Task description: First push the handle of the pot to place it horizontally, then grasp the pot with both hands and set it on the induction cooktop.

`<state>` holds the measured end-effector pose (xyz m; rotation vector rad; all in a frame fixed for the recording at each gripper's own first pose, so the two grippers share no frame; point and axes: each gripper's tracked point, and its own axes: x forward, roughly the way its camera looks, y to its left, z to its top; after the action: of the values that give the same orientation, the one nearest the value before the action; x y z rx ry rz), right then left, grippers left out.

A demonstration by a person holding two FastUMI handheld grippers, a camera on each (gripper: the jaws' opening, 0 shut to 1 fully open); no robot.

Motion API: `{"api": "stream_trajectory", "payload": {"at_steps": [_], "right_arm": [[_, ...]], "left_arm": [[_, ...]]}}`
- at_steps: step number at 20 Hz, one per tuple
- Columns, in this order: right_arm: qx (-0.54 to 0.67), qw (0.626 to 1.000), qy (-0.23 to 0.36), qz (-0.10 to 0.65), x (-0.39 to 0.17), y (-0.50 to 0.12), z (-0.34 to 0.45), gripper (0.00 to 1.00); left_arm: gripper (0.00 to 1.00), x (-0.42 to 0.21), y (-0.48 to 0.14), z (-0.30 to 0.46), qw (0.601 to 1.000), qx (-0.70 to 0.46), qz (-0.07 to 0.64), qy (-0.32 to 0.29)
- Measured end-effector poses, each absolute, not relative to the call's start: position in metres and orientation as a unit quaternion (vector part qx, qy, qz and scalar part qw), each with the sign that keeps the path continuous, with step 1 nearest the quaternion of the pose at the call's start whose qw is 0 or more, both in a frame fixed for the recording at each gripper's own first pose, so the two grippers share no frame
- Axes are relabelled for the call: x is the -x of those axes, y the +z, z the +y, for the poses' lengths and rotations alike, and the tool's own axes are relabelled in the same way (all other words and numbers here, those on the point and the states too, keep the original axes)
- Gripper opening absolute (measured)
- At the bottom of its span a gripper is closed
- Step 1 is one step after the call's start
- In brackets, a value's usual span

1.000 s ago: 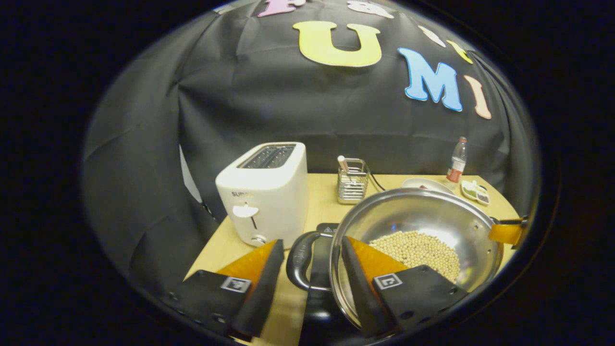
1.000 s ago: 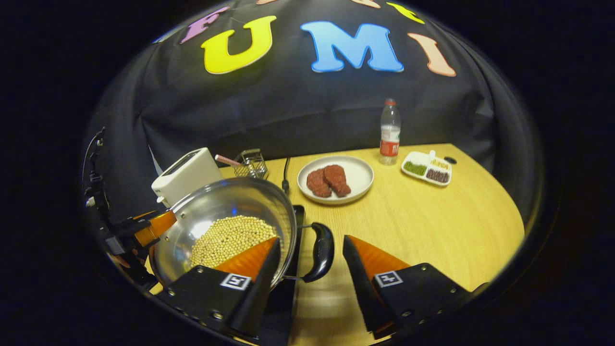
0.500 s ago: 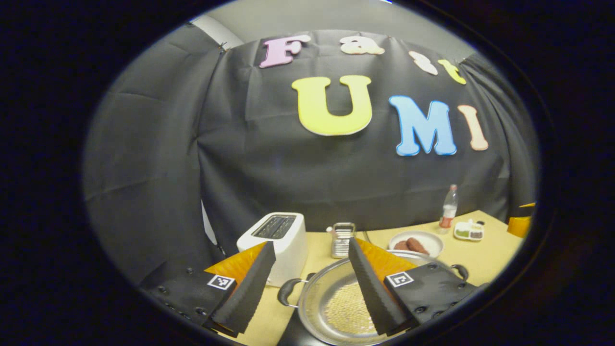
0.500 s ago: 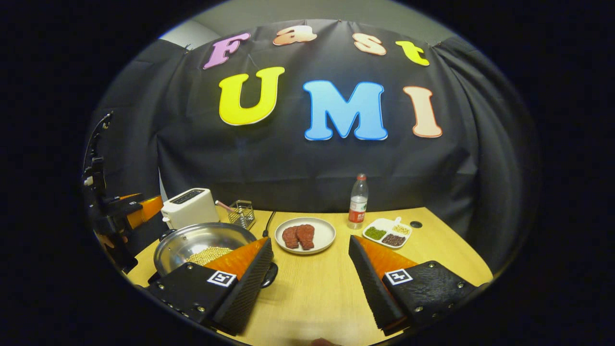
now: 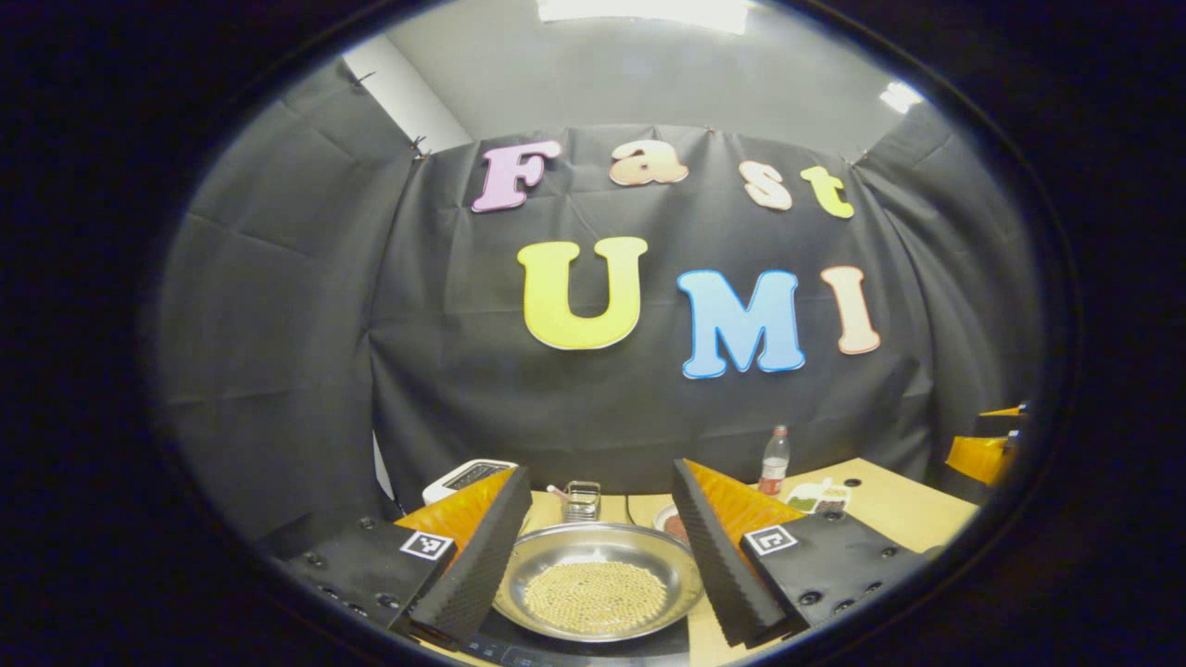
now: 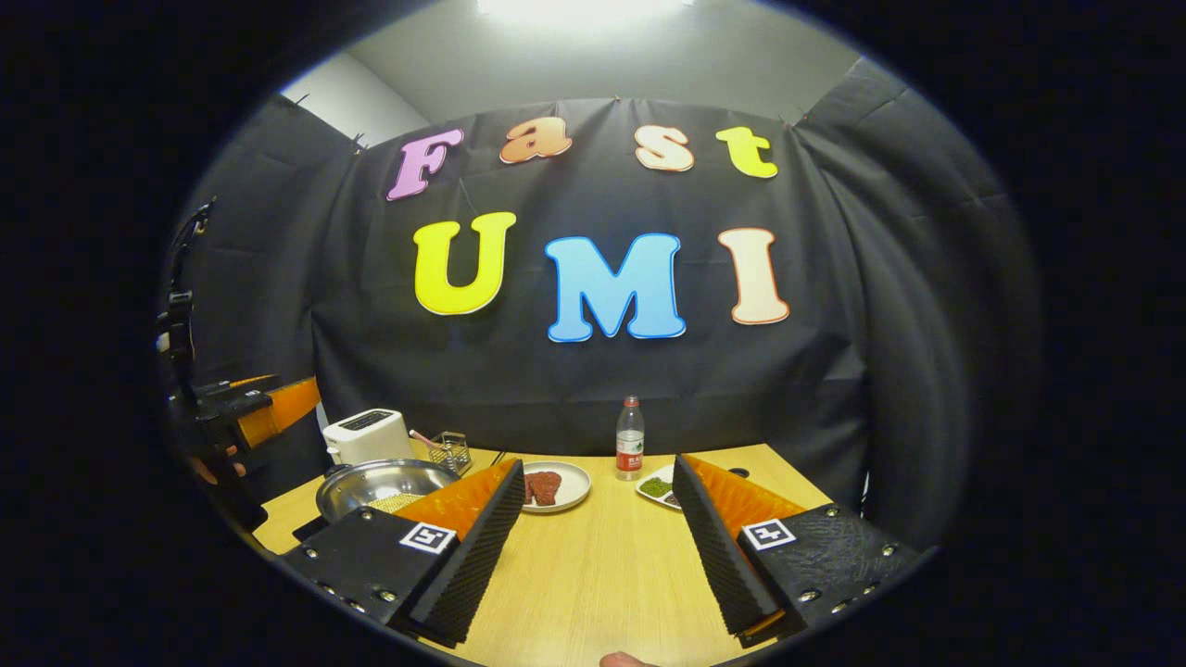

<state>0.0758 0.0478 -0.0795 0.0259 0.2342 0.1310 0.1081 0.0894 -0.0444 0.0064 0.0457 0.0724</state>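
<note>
A steel pot (image 5: 593, 579) holding pale beans rests on the black induction cooktop (image 5: 519, 651), low in the left gripper view. My left gripper (image 5: 600, 468) is open, raised and pulled back from the pot, and its fingers hide the pot's side handles. In the right gripper view the pot (image 6: 375, 480) sits at the table's left on the cooktop (image 6: 310, 530). My right gripper (image 6: 598, 461) is open over bare table, well to the pot's right. The left gripper (image 6: 264, 412) appears far off at the left, and the right gripper (image 5: 987, 454) at the other view's right edge.
Behind the pot stand a white toaster (image 6: 369, 435) and a wire utensil holder (image 6: 451, 451). A plate of meat (image 6: 547, 484), a water bottle (image 6: 629, 438) and a divided condiment tray (image 6: 658, 486) sit further right. The wooden table (image 6: 602, 565) runs forward.
Both grippers have drawn back and up from the pot's handles, and the views have tilted toward the wall. The pot now looks smaller and rests level on the cooktop.
</note>
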Motion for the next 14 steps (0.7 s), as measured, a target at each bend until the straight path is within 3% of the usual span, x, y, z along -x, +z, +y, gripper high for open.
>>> {"api": "stream_trajectory", "payload": {"at_steps": [9, 10, 11, 14], "right_arm": [[-0.023, 0.994, 0.051, 0.090, -0.008, -0.039, -0.001, 0.98], [-0.024, 0.995, 0.050, 0.086, -0.004, -0.036, 0.000, 0.93], [-0.022, 0.995, 0.048, 0.081, -0.001, -0.033, -0.001, 0.98], [-0.018, 0.996, 0.039, 0.073, 0.012, -0.028, 0.002, 0.98]], "left_arm": [[1.00, -0.012, -0.003, 0.028, 1.000, -0.021, 0.003, 0.013], [1.00, -0.004, -0.001, 0.026, 1.000, -0.020, 0.002, 0.011], [1.00, 0.002, 0.002, 0.027, 1.000, -0.020, -0.001, 0.009], [1.00, 0.019, 0.009, 0.037, 0.999, -0.030, -0.008, 0.010]]}}
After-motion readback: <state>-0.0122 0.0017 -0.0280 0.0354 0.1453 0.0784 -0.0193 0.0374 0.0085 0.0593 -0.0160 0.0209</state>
